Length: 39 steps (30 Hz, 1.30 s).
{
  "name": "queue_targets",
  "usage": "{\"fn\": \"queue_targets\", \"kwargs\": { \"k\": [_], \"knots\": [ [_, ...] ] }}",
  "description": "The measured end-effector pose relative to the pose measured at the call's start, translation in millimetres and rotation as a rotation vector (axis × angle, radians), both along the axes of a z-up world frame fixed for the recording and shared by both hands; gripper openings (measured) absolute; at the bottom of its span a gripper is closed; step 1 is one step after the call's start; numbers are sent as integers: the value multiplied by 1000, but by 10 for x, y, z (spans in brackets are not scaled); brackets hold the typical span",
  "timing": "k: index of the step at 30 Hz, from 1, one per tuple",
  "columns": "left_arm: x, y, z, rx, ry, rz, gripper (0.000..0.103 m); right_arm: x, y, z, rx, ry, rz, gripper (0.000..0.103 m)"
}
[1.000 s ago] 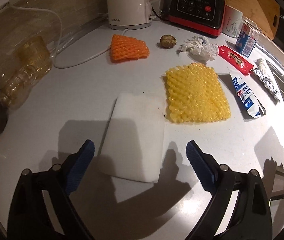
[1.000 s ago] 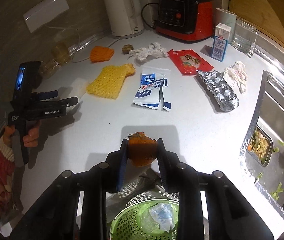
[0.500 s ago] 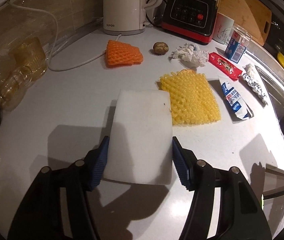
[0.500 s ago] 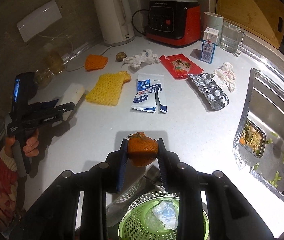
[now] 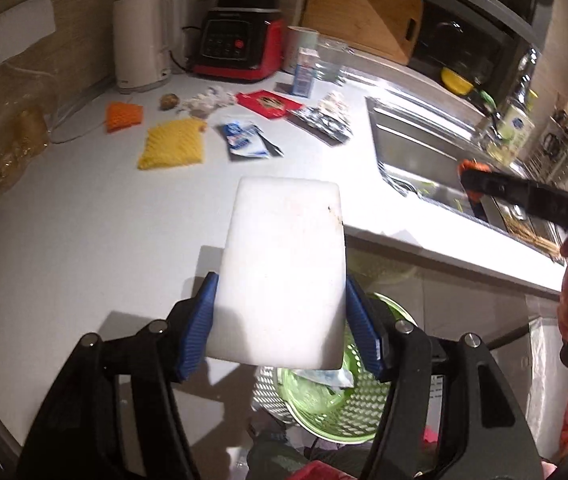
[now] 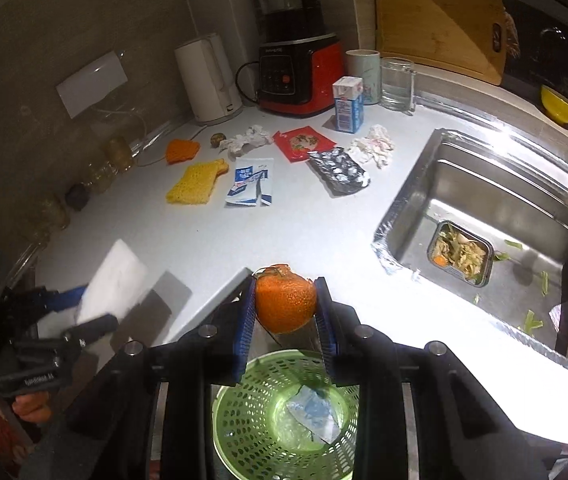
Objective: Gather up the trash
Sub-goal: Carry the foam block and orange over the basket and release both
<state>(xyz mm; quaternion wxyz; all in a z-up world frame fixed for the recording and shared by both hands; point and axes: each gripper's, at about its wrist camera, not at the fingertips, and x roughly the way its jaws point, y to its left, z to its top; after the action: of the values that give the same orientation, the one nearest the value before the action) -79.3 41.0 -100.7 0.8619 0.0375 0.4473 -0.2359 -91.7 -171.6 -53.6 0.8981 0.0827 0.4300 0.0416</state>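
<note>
Kitchen counter (image 6: pixel 304 232), white and lit from above, ends at the corner where your two tools meet above a green perforated basket (image 6: pixel 284 412) standing below its edge. Your left gripper (image 5: pixel 280 320) is clamped across the near end of a white foam block (image 5: pixel 284 268), which sticks out forward, lifted clear of the counter and partly over the basket. Your right gripper (image 6: pixel 286 312) pinches a piece of orange peel (image 6: pixel 286 302) between narrow jaws, directly above the basket mouth. A blue-and-white wrapper (image 6: pixel 316 416) already lies inside.

The step in hand appears to be the drop: both pieces are carried to the bin and neither is yet released. Your next move calls for opening the right jaws first, since the peel hangs squarely over the opening; the block should be brought further over the rim before you let go, as its far end may otherwise catch the counter edge.

Left on the counter are yellow foam netting (image 6: pixel 192 184), orange netting (image 6: pixel 182 150), a torn blue sachet (image 6: pixel 250 182), a red packet (image 6: pixel 302 142), crumpled foil (image 6: pixel 338 170), two wads of tissue and a small carton (image 6: pixel 348 104). Behind stand a kettle (image 6: pixel 208 78) and a red blender (image 6: pixel 298 76). A steel sink (image 6: pixel 496 200) with vegetable scraps lies to the right.
</note>
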Motion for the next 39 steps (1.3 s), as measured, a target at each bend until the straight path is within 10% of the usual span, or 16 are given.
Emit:
{"fn": "queue_targets", "kwargs": {
  "k": [15,34,36,39],
  "knots": [
    [-760,-1095,-697,143,123,-12,72,-1039,-567,-27,6,8,22,31],
    [-906,-820,61,177,-16,206,95,-905,-300,-546,55,96,215,31],
    [-909,-760,99,180,-18,229,95,-875,-208,-645,48,124,247,38],
    [-896,-680,125,186,-25,259,95,-854,-135,-701,23,131,252,79]
  ]
}}
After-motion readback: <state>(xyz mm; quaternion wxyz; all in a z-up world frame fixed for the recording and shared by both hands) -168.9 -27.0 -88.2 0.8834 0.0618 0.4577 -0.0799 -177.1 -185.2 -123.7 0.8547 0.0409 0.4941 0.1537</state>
